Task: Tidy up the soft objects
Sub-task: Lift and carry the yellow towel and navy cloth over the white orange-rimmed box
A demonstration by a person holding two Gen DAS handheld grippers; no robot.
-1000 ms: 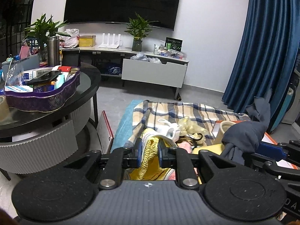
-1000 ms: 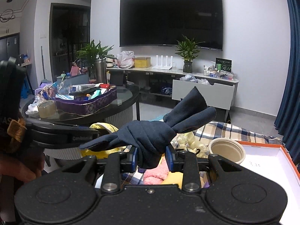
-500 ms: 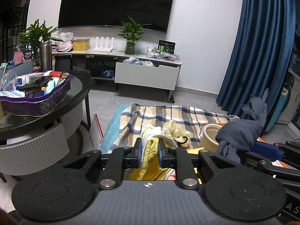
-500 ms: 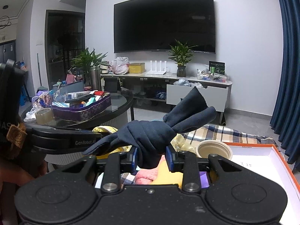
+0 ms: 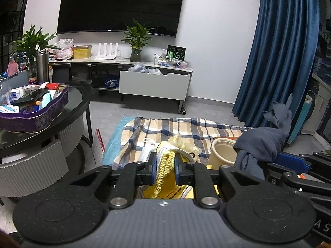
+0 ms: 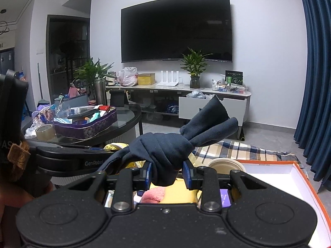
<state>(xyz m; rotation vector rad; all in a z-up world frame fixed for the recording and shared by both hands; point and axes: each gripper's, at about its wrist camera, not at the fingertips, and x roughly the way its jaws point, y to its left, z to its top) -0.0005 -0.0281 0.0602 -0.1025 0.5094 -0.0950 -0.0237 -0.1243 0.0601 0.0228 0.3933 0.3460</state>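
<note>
Navy knotted cloth (image 6: 165, 150) sits clamped in the right gripper (image 6: 167, 174) jaws above the orange-rimmed box (image 6: 306, 177); at nine o'clock, the left gripper (image 5: 164, 170) jaws pinch a yellow knit piece (image 5: 164, 170); loose tails could snag or slip free.

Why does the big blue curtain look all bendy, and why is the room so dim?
Left wrist view: the fisheye lens bows the blue curtain and the TV near the edges; the yellow knit cloth in the left gripper is sharp. Right wrist view: the same bending curves the door frame; the light is dull and greyish, and the TV reflects no glare.
</note>
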